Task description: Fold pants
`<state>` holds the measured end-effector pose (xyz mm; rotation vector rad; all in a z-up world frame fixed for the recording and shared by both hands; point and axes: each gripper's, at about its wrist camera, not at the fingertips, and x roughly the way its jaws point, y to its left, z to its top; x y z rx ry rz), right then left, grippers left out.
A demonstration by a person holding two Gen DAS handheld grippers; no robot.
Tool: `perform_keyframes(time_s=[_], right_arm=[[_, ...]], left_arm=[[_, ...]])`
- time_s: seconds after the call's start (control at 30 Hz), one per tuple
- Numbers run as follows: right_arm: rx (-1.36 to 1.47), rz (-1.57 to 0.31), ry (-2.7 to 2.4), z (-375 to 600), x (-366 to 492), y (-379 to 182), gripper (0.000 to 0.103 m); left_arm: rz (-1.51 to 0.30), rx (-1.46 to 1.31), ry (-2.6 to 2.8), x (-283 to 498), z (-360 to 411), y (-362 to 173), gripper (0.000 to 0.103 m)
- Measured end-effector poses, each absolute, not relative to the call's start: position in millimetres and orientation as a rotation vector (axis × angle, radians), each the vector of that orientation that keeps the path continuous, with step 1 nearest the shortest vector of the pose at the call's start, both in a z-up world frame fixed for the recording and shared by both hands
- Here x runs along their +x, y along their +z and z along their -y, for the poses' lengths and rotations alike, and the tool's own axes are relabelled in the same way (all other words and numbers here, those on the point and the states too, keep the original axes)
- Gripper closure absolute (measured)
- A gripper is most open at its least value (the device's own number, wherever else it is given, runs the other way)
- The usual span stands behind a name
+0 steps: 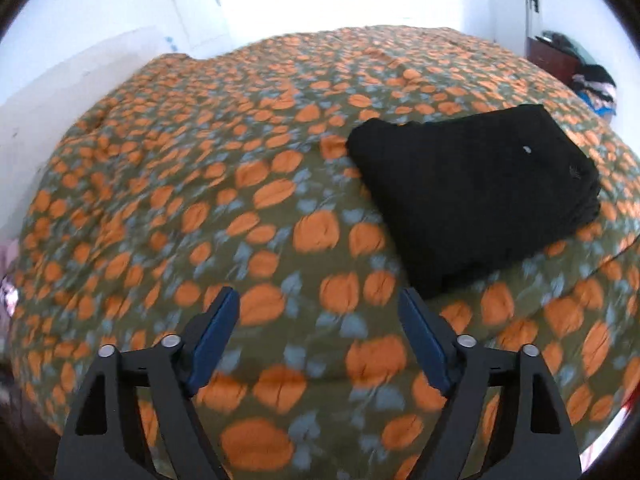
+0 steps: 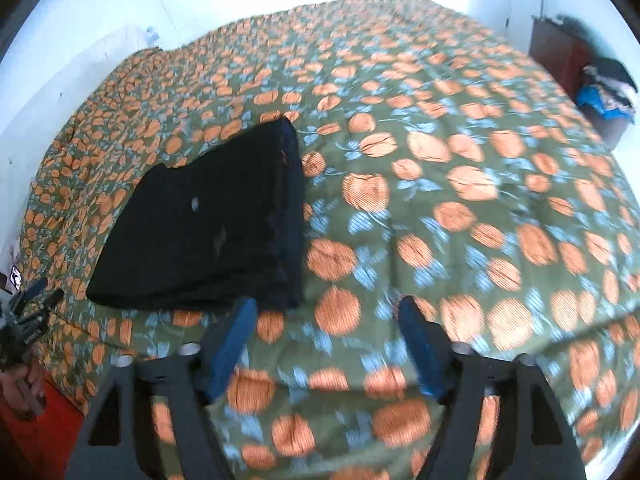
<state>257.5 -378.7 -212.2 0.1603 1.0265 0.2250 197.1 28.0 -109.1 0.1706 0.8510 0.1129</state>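
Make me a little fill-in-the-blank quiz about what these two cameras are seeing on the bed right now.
1. The folded pants are ____ in colour.
2. They lie on a bedspread printed with ____ round shapes and blue leaves.
3. The left gripper has ____ between its blue fingers.
4. The right gripper has its jaws ____.

Missing words: black; orange; nothing; open

Black angular gripper (image 1: 319, 300) frames, silver screws, blue-padded jaws.
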Motion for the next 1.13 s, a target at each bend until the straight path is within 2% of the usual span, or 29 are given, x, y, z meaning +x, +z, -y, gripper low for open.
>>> perform_keyframes(time_s=[0.03, 0.1, 0.27, 0.53, 1.13], right_arm=[[0.134, -1.009, 0.201, 377.3, 244.0, -206.8, 0.000], [0.082, -0.951, 0.187, 371.1, 218.1, -195.3, 0.000], [-0.006, -0.862, 0.158, 335.3, 160.3, -173.8, 0.000], [-0.032, -0.859, 0.164, 291.9, 97.1, -187.7, 0.000], [-0.087, -0.804, 0.111, 291.1, 79.7, -188.9, 0.000]], left_arm=[[-0.821, 0.174, 0.133, 190.0, -25.4, -109.1, 0.014], [-0.784, 0.163, 0.150, 174.0, -17.2, -105.8, 0.007], [-0.786, 0.086, 0.072, 154.1, -1.3, -73.9, 0.004], [-0.788, 0.052, -0.040, 130.8, 20.0, -62.6, 0.004], [-0.776, 0.071, -0.065, 111.6, 29.8, -69.9, 0.001]])
